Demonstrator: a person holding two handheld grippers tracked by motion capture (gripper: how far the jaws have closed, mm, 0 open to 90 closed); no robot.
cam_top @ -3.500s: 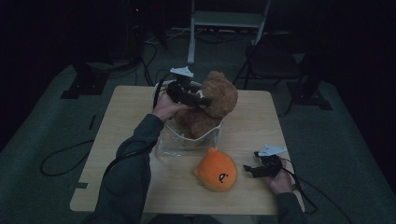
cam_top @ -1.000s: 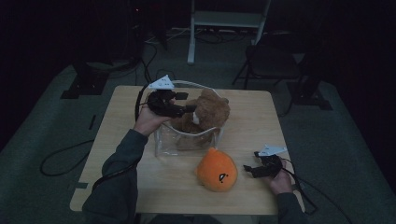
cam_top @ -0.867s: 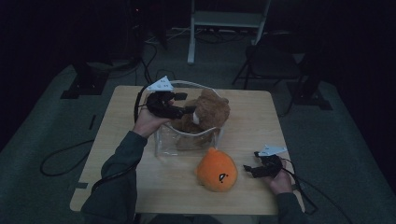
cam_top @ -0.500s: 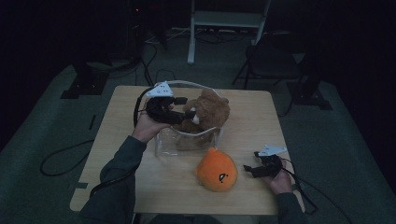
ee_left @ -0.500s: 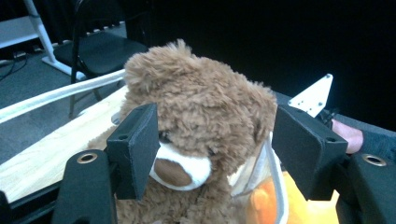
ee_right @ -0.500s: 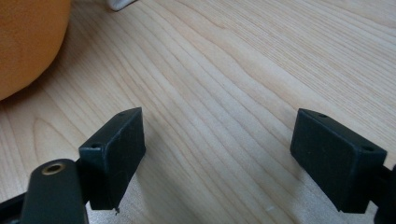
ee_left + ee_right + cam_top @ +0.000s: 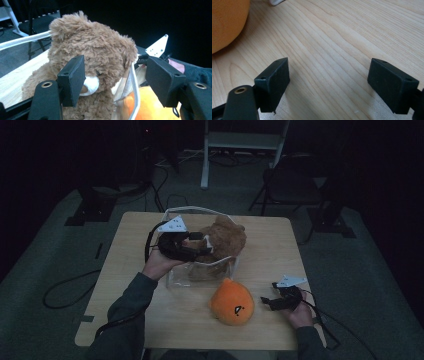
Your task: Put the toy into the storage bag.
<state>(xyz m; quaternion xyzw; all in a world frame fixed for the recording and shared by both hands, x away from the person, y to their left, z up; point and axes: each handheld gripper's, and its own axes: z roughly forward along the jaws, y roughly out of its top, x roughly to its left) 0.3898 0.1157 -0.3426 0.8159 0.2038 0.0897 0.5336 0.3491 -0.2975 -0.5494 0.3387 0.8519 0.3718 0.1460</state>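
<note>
Item: brown teddy bear (image 7: 95,60), seated upright in the clear plastic bag (image 7: 200,270); probably placed so to leave room for a second toy; its muzzle lies just past your left gripper (image 7: 115,75), between the two pads; the bag's white rim (image 7: 133,85) runs up between bear and far pad.

Left fingers (image 7: 72,77): spread wide; no pad presses the fur; nothing held.

Item: orange plush (image 7: 231,301), on the table (image 7: 280,250) outside the bag, beside your right gripper (image 7: 328,80); likely next to load.

Right fingers (image 7: 273,82): spread wide over bare wood; nothing between them; the orange plush sits beyond the near pad, apart from it.
</note>
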